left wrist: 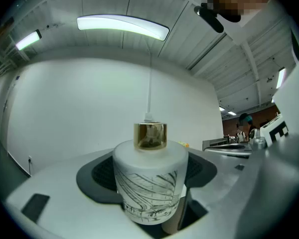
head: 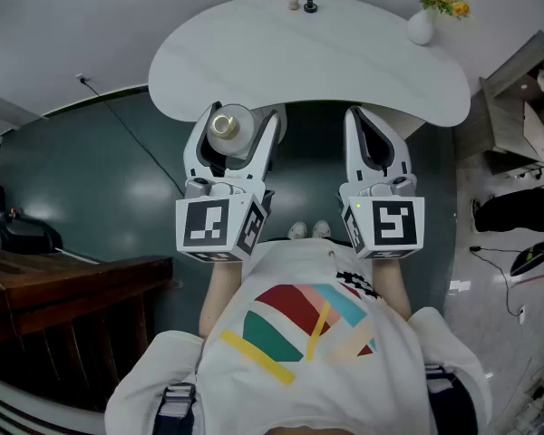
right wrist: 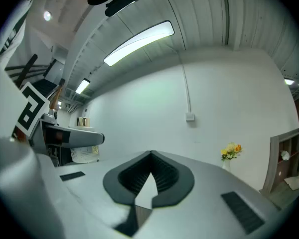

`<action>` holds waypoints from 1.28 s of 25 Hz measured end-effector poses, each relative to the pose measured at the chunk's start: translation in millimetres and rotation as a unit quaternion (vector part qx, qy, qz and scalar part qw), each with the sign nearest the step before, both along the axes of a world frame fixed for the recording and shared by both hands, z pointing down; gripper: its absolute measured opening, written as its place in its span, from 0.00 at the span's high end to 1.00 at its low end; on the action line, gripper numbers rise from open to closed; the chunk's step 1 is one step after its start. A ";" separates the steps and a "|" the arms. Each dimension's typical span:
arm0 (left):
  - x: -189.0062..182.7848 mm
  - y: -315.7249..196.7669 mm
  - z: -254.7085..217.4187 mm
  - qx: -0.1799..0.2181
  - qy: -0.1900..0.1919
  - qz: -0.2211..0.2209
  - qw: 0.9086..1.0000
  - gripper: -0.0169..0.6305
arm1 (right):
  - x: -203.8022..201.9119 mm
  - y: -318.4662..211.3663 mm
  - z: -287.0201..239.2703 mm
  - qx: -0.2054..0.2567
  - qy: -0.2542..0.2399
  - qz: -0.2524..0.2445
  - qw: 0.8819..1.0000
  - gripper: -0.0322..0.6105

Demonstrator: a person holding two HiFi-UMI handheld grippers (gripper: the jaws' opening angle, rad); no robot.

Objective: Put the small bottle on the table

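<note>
Left gripper (head: 240, 118) clamps the gold-capped small bottle (head: 227, 127) in wide-set jaws, held at the near edge of the white table (head: 326, 62). Right gripper (head: 378, 120) is empty, jaws together. A flower vase (head: 422, 24) stands far right on the tabletop.

the person is wearing a white shirt (head: 290, 270) printed with red, teal, yellow, light blue and peach shapes, and dark straps (head: 175, 404) with buckles are running over both shoulders. the left gripper (head: 242, 123) and right gripper (head: 367, 125) are showing curved white shells lined with dark grey ribbed pads (right wrist: 162, 176), each carrying a cube (head: 219, 227) of black-and-white square markers at its base.
</note>
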State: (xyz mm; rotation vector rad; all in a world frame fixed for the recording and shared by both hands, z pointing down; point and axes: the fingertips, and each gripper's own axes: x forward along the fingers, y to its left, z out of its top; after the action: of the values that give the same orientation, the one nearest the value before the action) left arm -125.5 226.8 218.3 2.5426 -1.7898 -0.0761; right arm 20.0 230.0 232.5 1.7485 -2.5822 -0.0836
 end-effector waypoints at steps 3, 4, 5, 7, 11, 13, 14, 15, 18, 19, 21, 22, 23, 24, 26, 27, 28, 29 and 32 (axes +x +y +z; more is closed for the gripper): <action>-1.0 -1.4 -0.6 0.002 0.000 -0.002 1.000 0.43 | 0.5 0.2 0.9 0.001 0.001 0.001 1.000 0.93; -1.1 -2.1 -1.1 0.002 -0.001 -0.003 1.000 0.43 | 1.1 -0.2 1.0 0.000 0.001 0.001 1.000 0.93; -0.9 -3.0 -1.7 0.003 -0.001 -0.005 1.000 0.43 | 2.1 -0.8 1.0 0.000 0.002 0.001 1.000 0.93; 0.0 -4.8 -2.6 0.003 -0.001 -0.007 1.000 0.43 | 4.5 -2.5 1.2 0.000 0.003 0.001 1.000 0.93; 0.4 -7.1 -1.5 0.002 -0.003 -0.011 1.000 0.43 | 6.6 -5.1 4.3 -0.004 0.006 0.002 1.000 0.93; 1.2 -8.2 -0.1 0.000 -0.005 -0.012 1.000 0.43 | 8.3 -6.2 6.0 -0.005 0.009 0.005 1.000 0.93; 1.9 -8.6 0.5 -0.001 -0.005 -0.013 1.000 0.43 | 9.4 -6.5 6.2 -0.004 0.009 0.006 1.000 0.93; 2.7 -8.9 0.8 -0.002 -0.006 -0.013 1.000 0.43 | 10.8 -6.6 6.0 -0.002 0.007 0.006 1.000 0.93; 7.5 -10.2 0.3 -0.001 -0.007 -0.014 1.000 0.43 | 17.1 -7.5 4.6 0.002 -0.010 0.003 1.000 0.93; 10.0 -10.9 0.1 0.000 -0.008 -0.015 1.000 0.43 | 19.9 -8.2 4.8 0.001 -0.014 0.002 1.000 0.93; 14.8 -12.2 0.7 -0.001 -0.010 -0.017 1.000 0.43 | 25.7 -9.9 7.1 -0.003 -0.019 0.000 1.000 0.93; 16.9 -12.8 1.5 -0.002 -0.010 -0.019 1.000 0.43 | 28.5 -10.6 8.8 -0.005 -0.019 0.000 1.000 0.93; 19.0 -13.6 2.4 -0.002 -0.011 -0.020 1.000 0.43 | 31.5 -11.5 10.4 -0.007 -0.019 0.000 1.000 0.93; 20.9 -14.6 3.3 -0.002 -0.011 -0.022 1.000 0.43 | 34.7 -12.5 11.9 -0.009 -0.019 0.000 1.000 0.93; 24.2 -17.0 4.8 -0.001 -0.010 -0.028 1.000 0.43 | 42.3 -14.3 15.4 -0.013 -0.017 0.001 1.000 0.93; 25.7 -18.3 5.3 0.001 -0.009 -0.031 0.999 0.43 | 46.5 -14.6 17.1 -0.014 -0.017 0.001 1.000 0.93; 27.4 -19.2 5.7 0.002 -0.008 -0.035 0.999 0.43 | 50.9 -14.3 18.5 -0.015 -0.018 -0.001 1.000 0.93; 29.5 -19.8 5.9 0.004 -0.007 -0.038 0.999 0.43 | 55.8 -13.6 19.7 -0.015 -0.021 -0.003 1.000 0.93; 39.8 -20.6 6.0 0.013 -0.003 -0.042 0.999 0.43 | 74.1 -16.4 23.5 -0.012 -0.026 -0.002 1.000 0.93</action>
State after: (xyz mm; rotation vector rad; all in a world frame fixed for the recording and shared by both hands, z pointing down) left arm -85.7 206.2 224.2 2.4857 -1.9105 -0.0953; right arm 94.1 213.7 256.0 1.7618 -2.6105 -0.0064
